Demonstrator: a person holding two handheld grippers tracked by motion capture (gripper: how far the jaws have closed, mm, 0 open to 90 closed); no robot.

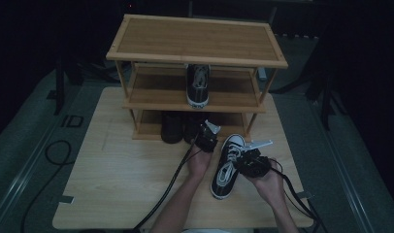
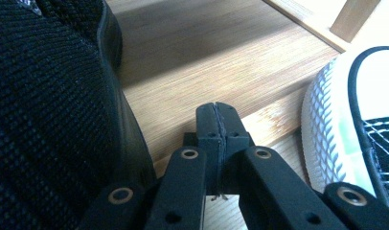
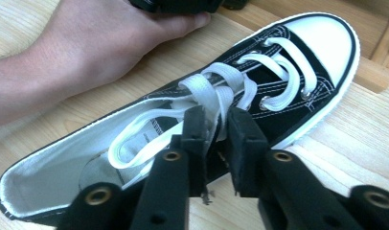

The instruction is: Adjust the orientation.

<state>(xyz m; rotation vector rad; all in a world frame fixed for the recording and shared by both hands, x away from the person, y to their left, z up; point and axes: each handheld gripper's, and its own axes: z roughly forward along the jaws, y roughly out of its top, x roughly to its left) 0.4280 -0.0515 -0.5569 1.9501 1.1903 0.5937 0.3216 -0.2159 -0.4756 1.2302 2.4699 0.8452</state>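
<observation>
Your right tongs (image 3: 215,124) are pinching the white lace (image 3: 216,93) of the black sneaker (image 1: 227,165) lying on the tabletop (image 1: 117,184) before the rack (image 1: 195,104); your left tongs (image 2: 216,117) are resting clenched, empty, beside its toe.

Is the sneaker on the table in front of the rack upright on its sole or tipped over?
Upright: the sneaker rests on its sole on the table, opening and white laces facing up.
</observation>
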